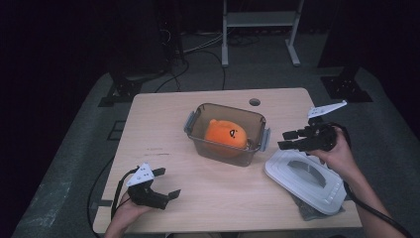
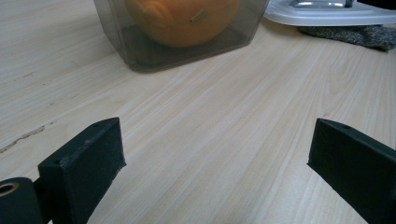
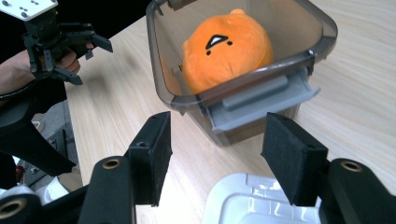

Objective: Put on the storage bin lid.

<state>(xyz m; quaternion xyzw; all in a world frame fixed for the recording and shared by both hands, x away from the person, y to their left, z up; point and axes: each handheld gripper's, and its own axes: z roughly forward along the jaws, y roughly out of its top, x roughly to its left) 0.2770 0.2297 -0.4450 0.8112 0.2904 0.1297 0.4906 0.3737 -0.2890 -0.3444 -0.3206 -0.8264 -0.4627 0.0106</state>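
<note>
Your right gripper (image 1: 286, 139) hung wide and empty above the lid (image 1: 306, 179) by the surface's right edge, facing the mid-surface container (image 1: 225, 134) with the orange plush (image 1: 226, 134); left gripper (image 1: 167, 182) waited wide near the front edge.

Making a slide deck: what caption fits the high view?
Open-jawed grippers, left and right, flank a clear container holding an orange plush; its white lid lies alongside.

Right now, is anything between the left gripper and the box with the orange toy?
No. Between the left gripper and the box, the high view shows just bare wooden tabletop.
</note>
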